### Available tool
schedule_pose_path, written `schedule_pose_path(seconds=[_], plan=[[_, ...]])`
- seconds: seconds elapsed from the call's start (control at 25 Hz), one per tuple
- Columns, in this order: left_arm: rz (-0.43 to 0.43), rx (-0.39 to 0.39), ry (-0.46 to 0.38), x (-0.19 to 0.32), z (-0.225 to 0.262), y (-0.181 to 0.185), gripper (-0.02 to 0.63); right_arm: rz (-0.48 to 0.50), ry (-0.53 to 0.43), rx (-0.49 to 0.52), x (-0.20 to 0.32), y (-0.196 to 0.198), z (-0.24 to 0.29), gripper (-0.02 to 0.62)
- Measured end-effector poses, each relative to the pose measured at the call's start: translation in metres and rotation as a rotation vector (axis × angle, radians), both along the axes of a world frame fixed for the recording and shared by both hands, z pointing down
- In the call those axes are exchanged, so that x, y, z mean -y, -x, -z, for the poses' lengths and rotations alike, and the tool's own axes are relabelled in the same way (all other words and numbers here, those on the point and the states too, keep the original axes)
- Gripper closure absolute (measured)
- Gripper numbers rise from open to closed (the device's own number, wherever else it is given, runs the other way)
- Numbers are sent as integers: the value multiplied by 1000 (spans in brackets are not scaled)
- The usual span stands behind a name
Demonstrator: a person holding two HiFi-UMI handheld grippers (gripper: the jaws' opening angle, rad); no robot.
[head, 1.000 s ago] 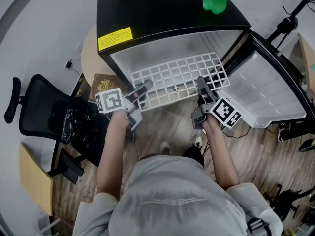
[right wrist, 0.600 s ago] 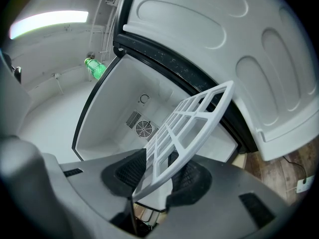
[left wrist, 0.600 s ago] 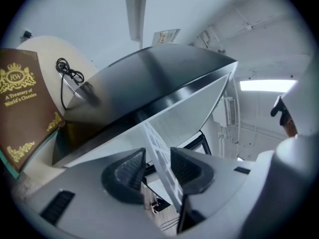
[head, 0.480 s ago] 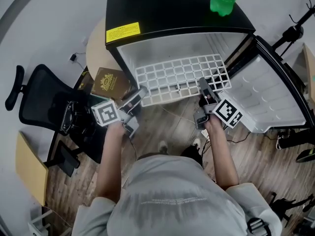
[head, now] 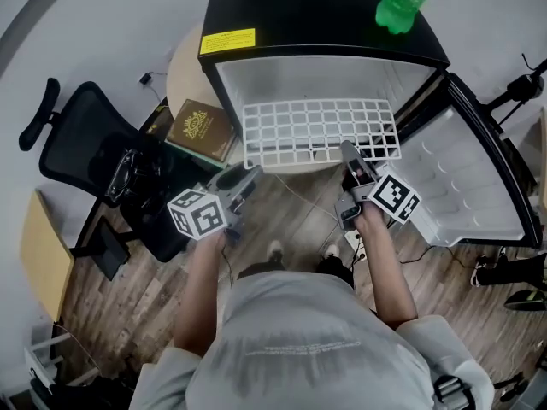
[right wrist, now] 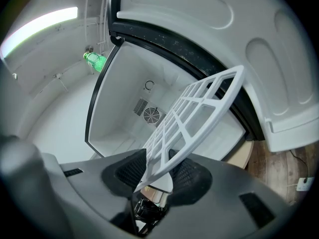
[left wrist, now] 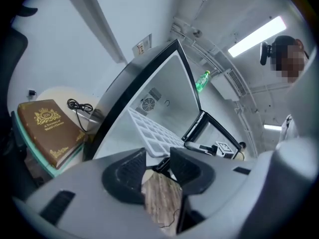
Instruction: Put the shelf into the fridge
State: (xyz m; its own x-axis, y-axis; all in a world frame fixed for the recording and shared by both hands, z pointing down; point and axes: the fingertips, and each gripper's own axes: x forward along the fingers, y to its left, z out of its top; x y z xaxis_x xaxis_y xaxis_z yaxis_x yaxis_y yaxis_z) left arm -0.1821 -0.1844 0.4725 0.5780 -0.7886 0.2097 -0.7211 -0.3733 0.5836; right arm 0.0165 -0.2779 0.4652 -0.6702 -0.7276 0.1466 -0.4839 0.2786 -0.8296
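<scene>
White plastic grid shelf (right wrist: 199,113) – its near edge sits between the ribbed black pads of the right gripper (right wrist: 157,171), which are clenched on it, one pad on each face of the lattice. From that grip the shelf reaches forward into the open cavity of the black mini fridge (right wrist: 124,108), toward the round fan grille on the white back wall. From the head view the right gripper (head: 350,156) holds the shelf (head: 320,131) at its front edge, right of the middle; the far part of the grid lies inside the fridge (head: 325,15) and the near part juts out of the front opening.

The left gripper (left wrist: 158,166) has released: its jaws have just been opening and stand wide apart with nothing between them – only the wood-plank floor (head: 291,212) shows through the gap. It hangs in front of the fridge's left corner (head: 244,178), apart from the shelf.

The fridge's door (head: 461,169) stands swung open to the right, white liner facing up. A green plastic bottle (head: 406,2) stands on top of the fridge. Left of the fridge a brown book with gold print (head: 199,125) lies on a pale round table (head: 184,67), and a black office chair (head: 94,161) stands further left.
</scene>
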Motion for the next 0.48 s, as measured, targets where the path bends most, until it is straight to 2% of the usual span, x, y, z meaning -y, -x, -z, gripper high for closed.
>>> schedule_pose_path(seconds=[0.16, 0.24, 0.48], plan=[[96, 75, 9, -4, -3, -2, 460, 91, 26, 6, -4, 6, 1, 454], [129, 86, 18, -4, -3, -2, 461, 124, 32, -3, -7, 8, 0, 455], [166, 112, 30, -4, -2, -2, 460, 175, 32, -13, -7, 11, -2, 468]])
